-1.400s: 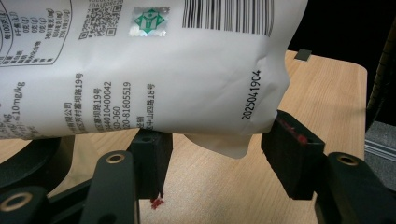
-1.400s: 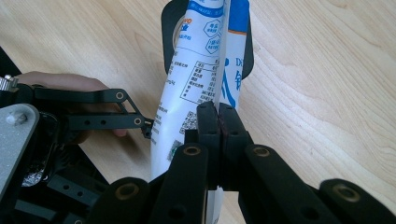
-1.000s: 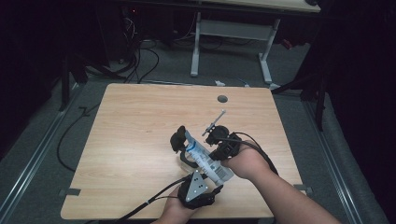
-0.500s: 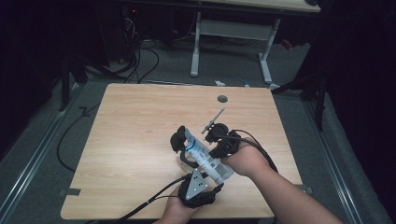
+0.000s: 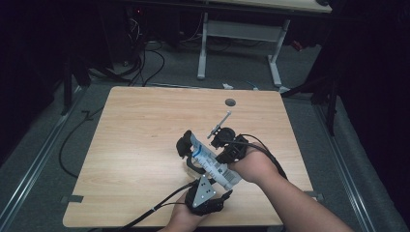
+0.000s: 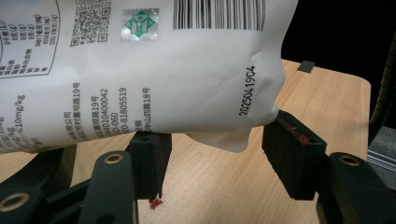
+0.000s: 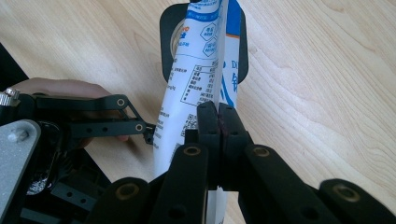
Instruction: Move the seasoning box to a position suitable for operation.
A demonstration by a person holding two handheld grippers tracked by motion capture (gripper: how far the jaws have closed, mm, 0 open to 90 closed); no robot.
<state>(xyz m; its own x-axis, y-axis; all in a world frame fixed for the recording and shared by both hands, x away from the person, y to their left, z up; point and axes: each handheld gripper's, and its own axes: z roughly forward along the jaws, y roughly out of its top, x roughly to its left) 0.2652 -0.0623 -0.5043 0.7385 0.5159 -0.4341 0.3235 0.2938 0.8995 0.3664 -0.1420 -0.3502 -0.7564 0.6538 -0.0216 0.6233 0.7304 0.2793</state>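
A white and blue printed pouch (image 5: pixel 212 162) is held tilted above the wooden table (image 5: pixel 135 145), near its front middle. My right gripper (image 5: pixel 225 150) comes in from the right. In the right gripper view its jaws (image 7: pixel 218 116) are shut on the pouch's (image 7: pixel 196 79) flat edge. My left gripper (image 5: pixel 205 174) reaches up from the front edge under the pouch. In the left gripper view the jaws (image 6: pixel 219 158) stand apart, and the pouch's (image 6: pixel 154 70) lower corner hangs just above the gap, touching the right-hand jaw. A black object with a round opening (image 7: pixel 170 42) lies behind the pouch.
A round cable hole (image 5: pixel 230 102) sits near the table's far edge. A thin grey rod (image 5: pixel 220 123) sticks up and away from the right gripper. Behind the table stands a grey desk frame (image 5: pixel 239 34), with cables (image 5: pixel 145 67) on the floor.
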